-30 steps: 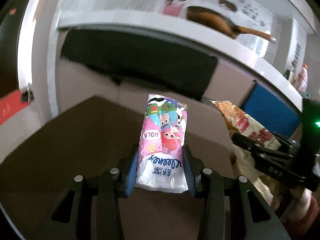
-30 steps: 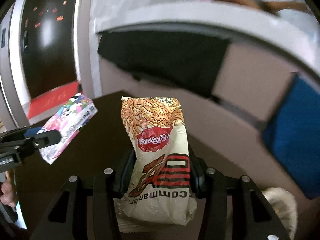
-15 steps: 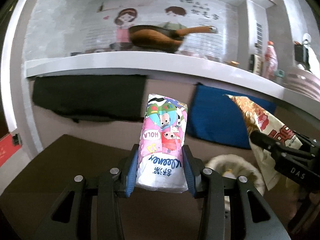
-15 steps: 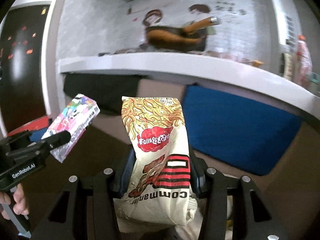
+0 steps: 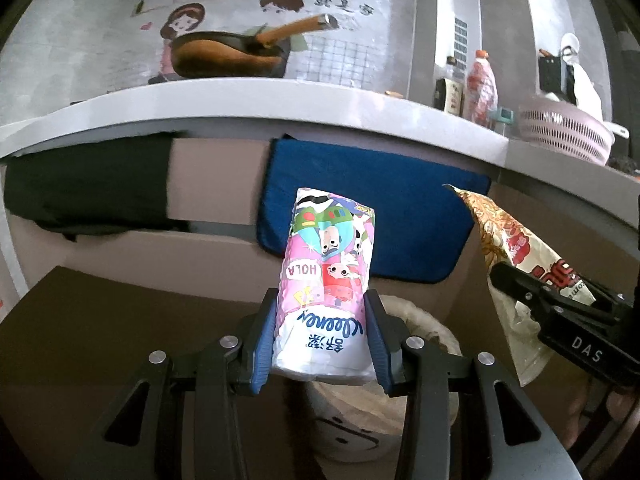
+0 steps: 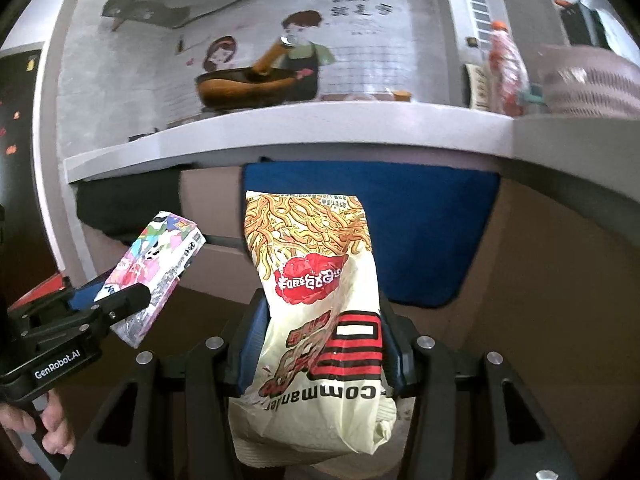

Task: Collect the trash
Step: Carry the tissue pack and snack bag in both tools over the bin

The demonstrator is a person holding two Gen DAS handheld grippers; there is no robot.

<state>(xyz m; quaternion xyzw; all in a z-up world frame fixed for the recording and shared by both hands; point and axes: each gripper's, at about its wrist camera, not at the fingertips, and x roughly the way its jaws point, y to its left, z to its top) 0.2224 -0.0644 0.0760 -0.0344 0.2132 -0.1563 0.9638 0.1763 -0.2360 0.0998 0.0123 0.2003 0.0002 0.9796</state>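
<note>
Item 1: my left gripper, blue pads clamped on a pink cartoon-printed Kleenex tissue pack, centre of the left wrist frame, upright.

Item 2: my right gripper, clenched on a cream noodle-snack bag with red lettering, centre of the right wrist frame.

Item 3: white bin lined with a pale plastic bag, lower centre, directly below the tissue pack.

Item 4: blue cloth hanging under the grey countertop, mid-frame.
</note>
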